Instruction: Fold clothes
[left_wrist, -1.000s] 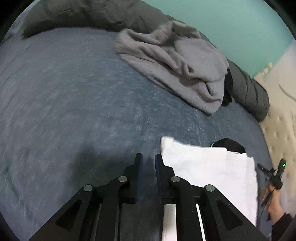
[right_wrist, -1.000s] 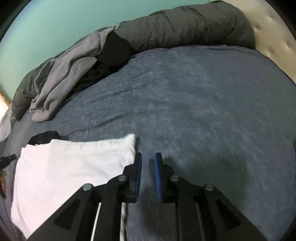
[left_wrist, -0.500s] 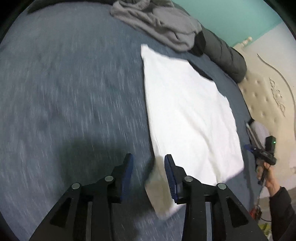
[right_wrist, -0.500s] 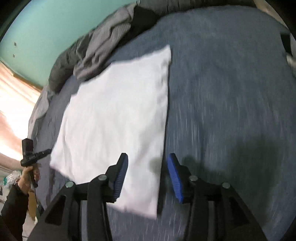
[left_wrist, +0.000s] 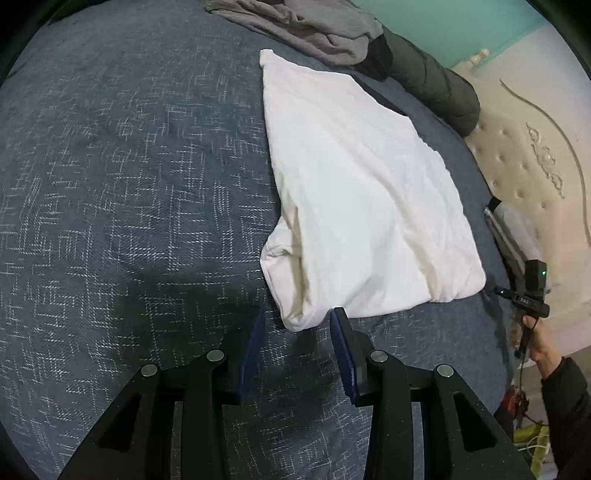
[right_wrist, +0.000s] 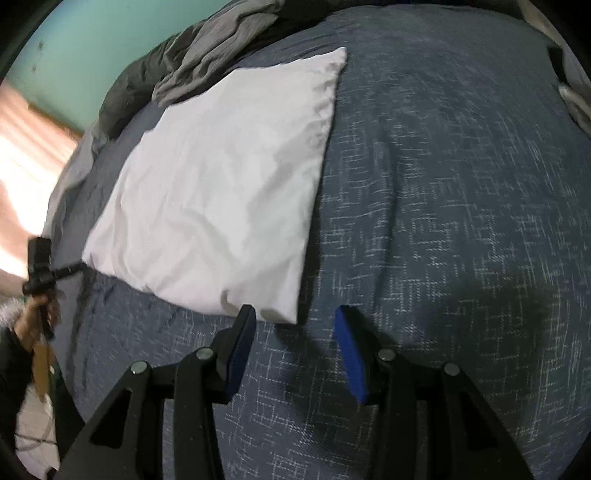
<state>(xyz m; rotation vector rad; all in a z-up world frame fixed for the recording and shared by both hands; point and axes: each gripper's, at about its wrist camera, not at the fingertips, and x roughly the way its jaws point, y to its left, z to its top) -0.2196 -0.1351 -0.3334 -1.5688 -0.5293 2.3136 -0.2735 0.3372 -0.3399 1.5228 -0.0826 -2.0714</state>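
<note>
Both grippers open, nothing clamped: left gripper (left_wrist: 297, 314) hangs over the bed (left_wrist: 110, 184) with the near-left corner of the folded white garment (left_wrist: 362, 192) just ahead of its pads, right gripper (right_wrist: 295, 312) likewise at the garment's (right_wrist: 221, 177) near-right corner. Garment lies flat mid-bed on the blue cover, folded to a rough rectangle, far edge near the grey clothes pile (left_wrist: 310, 26) and dark duvet roll (left_wrist: 436, 88) along the bed's far edge.

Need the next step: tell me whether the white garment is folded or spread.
Folded: the white garment lies as a neat rectangle on the bed, doubled layers showing at its near corner.
</note>
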